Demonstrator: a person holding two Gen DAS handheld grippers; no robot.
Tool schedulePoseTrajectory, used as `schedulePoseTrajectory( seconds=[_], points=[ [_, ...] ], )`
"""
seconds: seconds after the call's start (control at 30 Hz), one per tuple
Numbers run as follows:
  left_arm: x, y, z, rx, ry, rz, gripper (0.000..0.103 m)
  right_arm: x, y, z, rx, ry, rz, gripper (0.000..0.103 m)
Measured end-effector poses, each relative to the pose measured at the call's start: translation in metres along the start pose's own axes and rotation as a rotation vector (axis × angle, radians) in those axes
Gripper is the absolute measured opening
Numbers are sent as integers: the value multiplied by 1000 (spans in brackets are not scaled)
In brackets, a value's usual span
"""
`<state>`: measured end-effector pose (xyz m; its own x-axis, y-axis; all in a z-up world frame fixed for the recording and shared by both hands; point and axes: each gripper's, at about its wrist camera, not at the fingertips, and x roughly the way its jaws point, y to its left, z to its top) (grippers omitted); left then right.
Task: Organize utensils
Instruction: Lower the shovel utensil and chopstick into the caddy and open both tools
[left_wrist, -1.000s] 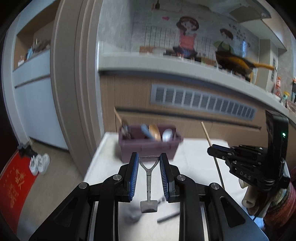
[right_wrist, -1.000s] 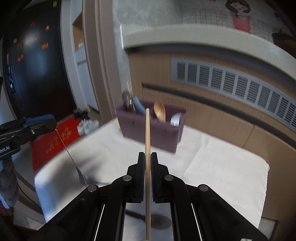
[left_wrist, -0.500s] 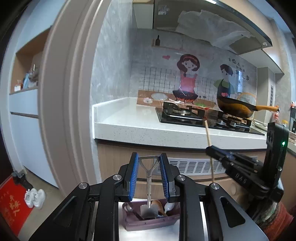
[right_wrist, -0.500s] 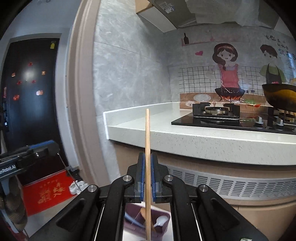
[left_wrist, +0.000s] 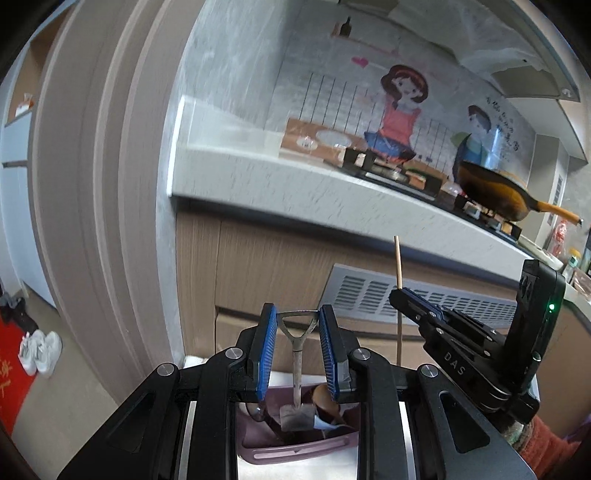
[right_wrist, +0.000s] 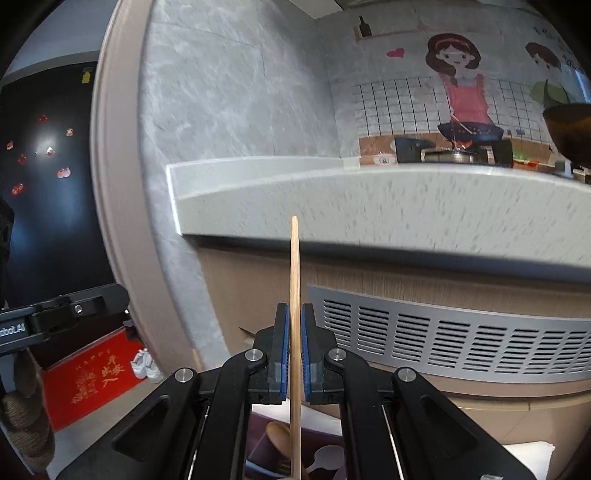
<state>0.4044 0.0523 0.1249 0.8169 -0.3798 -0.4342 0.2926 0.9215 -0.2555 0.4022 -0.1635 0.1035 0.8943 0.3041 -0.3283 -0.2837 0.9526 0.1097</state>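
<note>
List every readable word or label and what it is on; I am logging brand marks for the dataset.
"DAS": on the right gripper body.
"obot.AI", cut off at the frame edge: on the left gripper body.
"HAPPY": on the red mat; its gold characters are too blurred.
Characters on the wall mural: too blurred.

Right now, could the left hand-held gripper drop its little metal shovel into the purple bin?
Probably yes: the left hand-held gripper holds the shovel directly over the open bin, nothing between.

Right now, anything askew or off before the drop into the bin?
Nothing stands out. The left gripper holds the shovel-shaped metal utensil upright over the purple bin; the right gripper clamps the wooden chopstick upright.
</note>
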Motion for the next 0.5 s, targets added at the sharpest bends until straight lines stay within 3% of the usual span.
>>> schedulePoseTrajectory(
  seconds=[0.23,0.3,0.4,0.5],
  points=[
    [24,7,-21,-11,32,19,24,25,-9,-26,23,2,-27,6],
    [33,7,-33,-18,60,11,24,30,-13,-39,32,44,-32,6],
    [45,8,-48,-39,121,-32,27,34,-23,-56,71,190,33,8],
    [46,8,-59,-52,170,-28,48,19,-30,-69,59,269,34,10]
  ],
)
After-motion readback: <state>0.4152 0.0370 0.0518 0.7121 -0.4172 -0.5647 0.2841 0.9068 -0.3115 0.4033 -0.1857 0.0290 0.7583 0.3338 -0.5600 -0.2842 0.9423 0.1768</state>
